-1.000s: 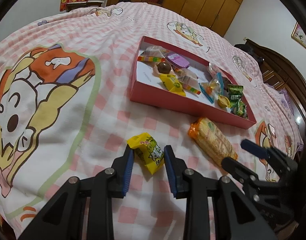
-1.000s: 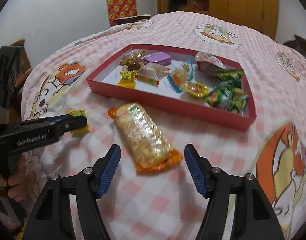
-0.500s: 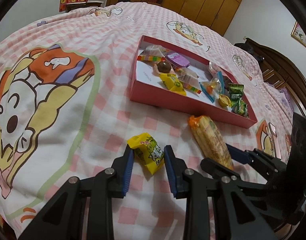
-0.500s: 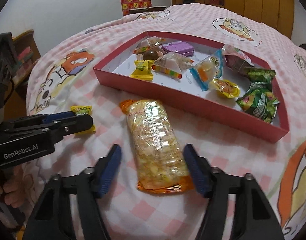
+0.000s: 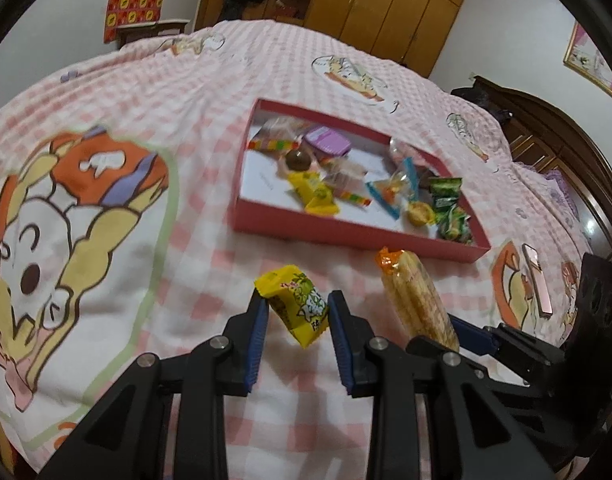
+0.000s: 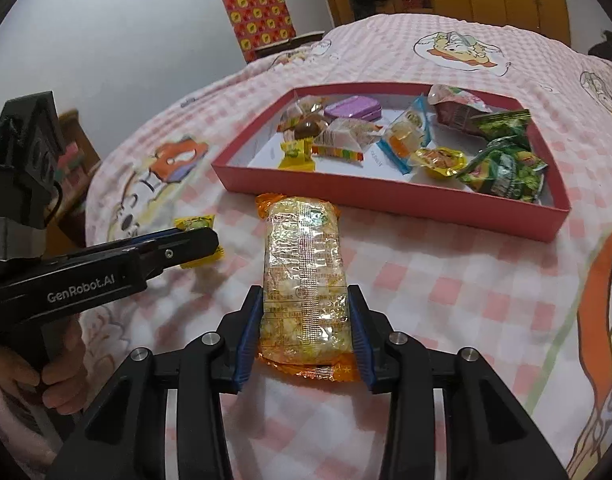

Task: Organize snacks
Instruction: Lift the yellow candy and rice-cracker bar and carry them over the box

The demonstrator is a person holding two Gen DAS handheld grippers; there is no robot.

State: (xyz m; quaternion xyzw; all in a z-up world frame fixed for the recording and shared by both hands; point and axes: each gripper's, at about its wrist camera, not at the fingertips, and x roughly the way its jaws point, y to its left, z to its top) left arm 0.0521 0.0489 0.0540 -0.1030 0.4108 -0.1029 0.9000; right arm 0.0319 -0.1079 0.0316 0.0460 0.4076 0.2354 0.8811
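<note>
left gripper (image 5: 295,314) tight around the yellow candy (image 5: 299,308), right gripper (image 6: 306,322) clamped on the orange-ended cracker pack (image 6: 303,276)

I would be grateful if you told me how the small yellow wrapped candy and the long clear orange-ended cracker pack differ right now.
The small yellow wrapped candy is short and opaque; the long clear orange-ended cracker pack is much longer and see-through. The candy sits tilted between the left gripper's fingers, seemingly off the pink checked bedspread; the pack lies flat, gripped at its near end by the right gripper. Both are outside the red tray.
</note>
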